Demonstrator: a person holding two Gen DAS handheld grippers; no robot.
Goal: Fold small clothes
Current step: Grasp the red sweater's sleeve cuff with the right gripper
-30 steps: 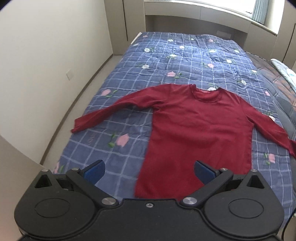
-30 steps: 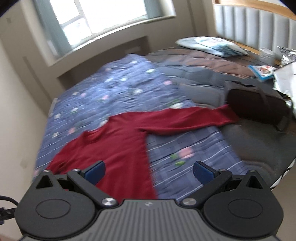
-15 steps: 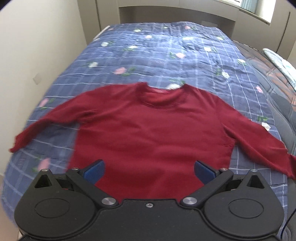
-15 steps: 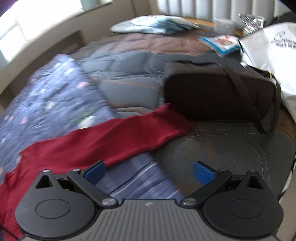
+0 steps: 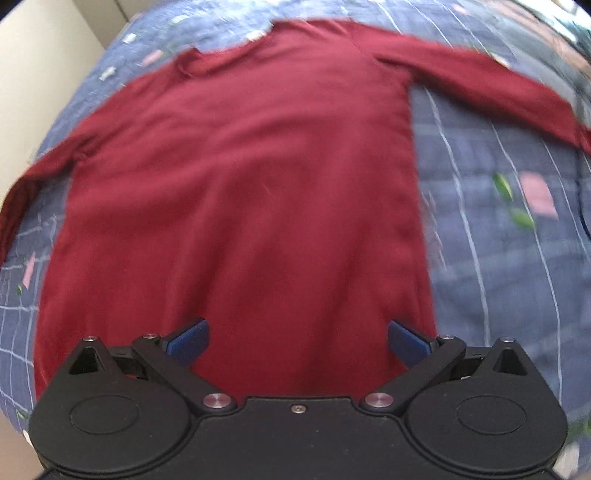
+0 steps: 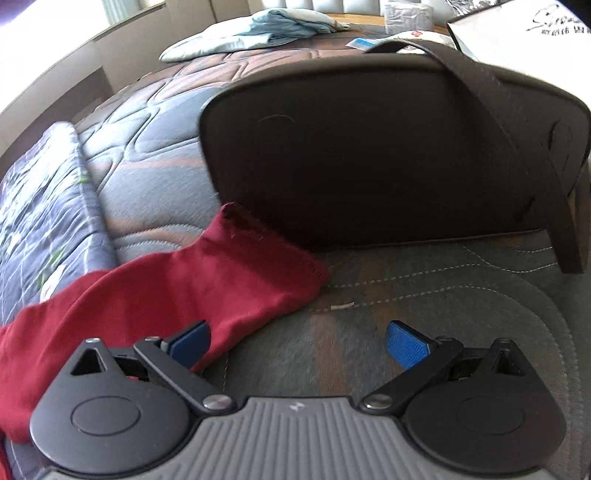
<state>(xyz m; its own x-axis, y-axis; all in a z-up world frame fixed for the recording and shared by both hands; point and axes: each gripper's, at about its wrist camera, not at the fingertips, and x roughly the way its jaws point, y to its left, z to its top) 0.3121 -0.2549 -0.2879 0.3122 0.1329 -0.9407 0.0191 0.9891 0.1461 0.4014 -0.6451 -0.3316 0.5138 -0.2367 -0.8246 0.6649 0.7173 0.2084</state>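
A bed is observed as the work surface, covered on one side by a blue checked floral quilt (image 5: 498,229) and on the other by a grey-brown quilted cover (image 6: 424,314). A red long-sleeved top (image 5: 240,177) is laid flat and face up on the blue quilt, body spread, both sleeves extended outward to left and right. The left-wrist view is blurred, so fine creases cannot be assessed.

The left gripper (image 5: 297,338) is held over the near hem of the top, its blue pads wide apart and nothing between them. Whether the pads touch the cloth cannot be told.

The right gripper (image 6: 299,339) is positioned at the right sleeve cuff (image 6: 258,258), which lies on the grey-brown cover with its end just beside, possibly touching, a dark bag (image 6: 369,155). Its jaws are likewise spread and hold nothing; the left pad is seen over the sleeve's near edge, the right pad over bare cover. A pale blue folded cloth (image 6: 266,29) and a white paper bag (image 6: 517,33) are noted at the far side.

No fold is evident anywhere on the garment. The task is judged to be at its start: spreading appears complete, while sleeve folds and body folds are all outstanding. The right sleeve is judged the likely first grasp.
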